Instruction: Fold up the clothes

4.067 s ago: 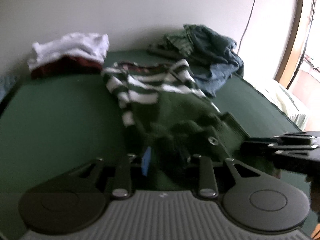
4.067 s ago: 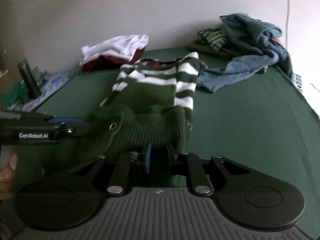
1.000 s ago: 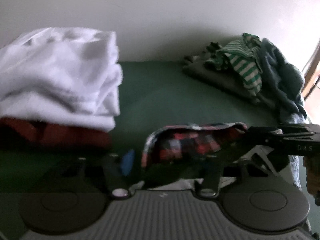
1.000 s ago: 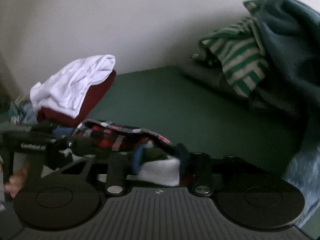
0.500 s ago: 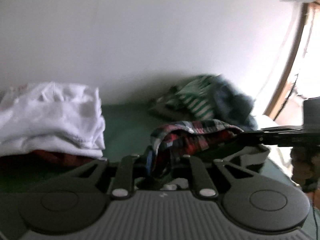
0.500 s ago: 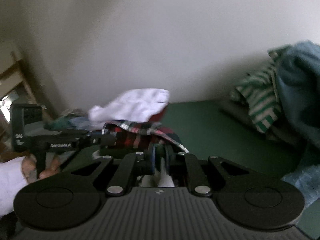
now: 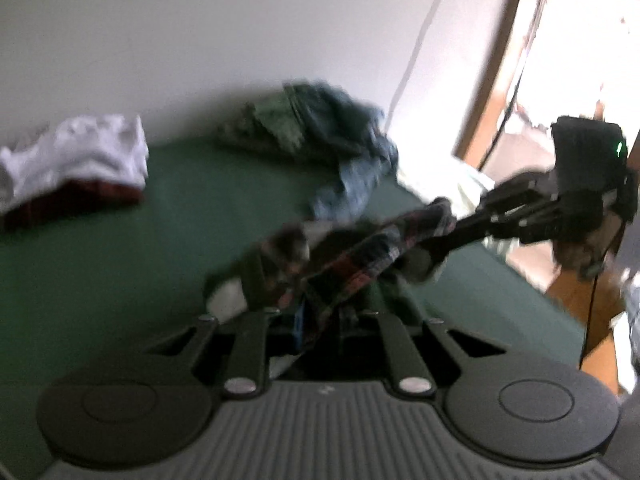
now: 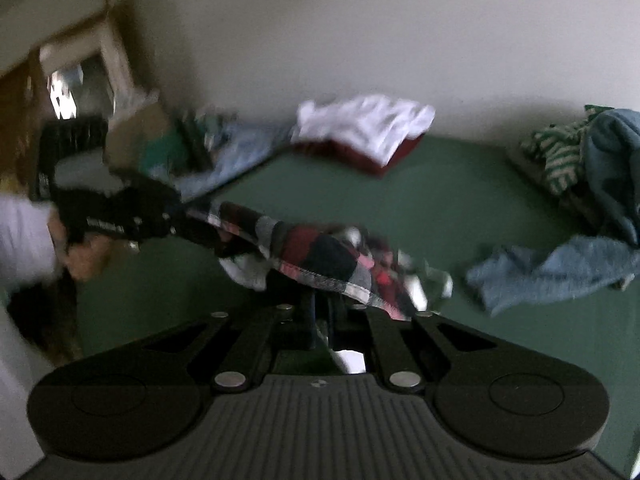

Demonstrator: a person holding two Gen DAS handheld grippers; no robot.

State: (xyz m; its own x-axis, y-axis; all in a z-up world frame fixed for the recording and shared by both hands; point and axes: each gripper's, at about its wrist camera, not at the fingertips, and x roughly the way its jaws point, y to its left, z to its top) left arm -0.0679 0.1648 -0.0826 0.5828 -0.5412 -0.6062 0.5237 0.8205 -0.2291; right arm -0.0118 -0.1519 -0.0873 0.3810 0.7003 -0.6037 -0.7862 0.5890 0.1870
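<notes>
Stretching between both tongs, plaid-lined garment (image 8: pixel 320 256) spans left to right, blurred.

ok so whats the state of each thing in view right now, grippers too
left gripper: shut on the garment
right gripper: shut on the garment
plaid-lined garment: bunched, held up between both grippers
white and dark red clothes: stacked, folded
blue and green-striped clothes: loose heap, unfolded
green surface: flat beneath it all
</notes>
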